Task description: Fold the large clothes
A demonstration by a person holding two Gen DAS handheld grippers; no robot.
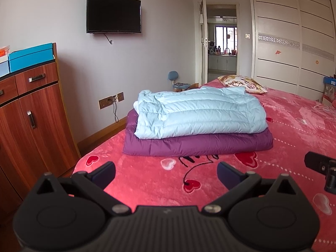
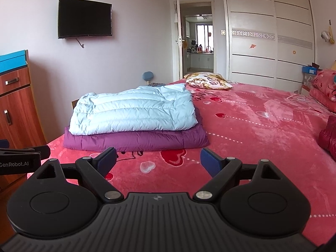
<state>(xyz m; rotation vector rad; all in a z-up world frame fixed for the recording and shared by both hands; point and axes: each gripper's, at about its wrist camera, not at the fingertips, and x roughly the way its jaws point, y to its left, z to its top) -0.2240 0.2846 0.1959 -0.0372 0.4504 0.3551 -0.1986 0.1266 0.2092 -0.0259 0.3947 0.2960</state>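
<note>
A folded light-blue puffer jacket (image 1: 199, 113) (image 2: 134, 111) lies on top of a folded purple puffer jacket (image 1: 197, 145) (image 2: 136, 140), stacked near the bed's left edge. My left gripper (image 1: 166, 173) hovers open over the red bedspread, in front of the stack, holding nothing. My right gripper (image 2: 158, 160) is open as well, empty, a little short of the purple jacket's near edge. Part of the right gripper shows at the left wrist view's right edge (image 1: 323, 168); the left gripper's side shows at the right wrist view's left edge (image 2: 21, 157).
The bed carries a red heart-patterned blanket (image 1: 294, 130) (image 2: 262, 130). A patterned pillow (image 1: 243, 83) (image 2: 210, 80) lies at the far end. A dark red garment (image 2: 328, 136) sits at the right. A wooden cabinet (image 1: 31, 115) stands left of the bed, a white wardrobe (image 2: 273, 37) behind.
</note>
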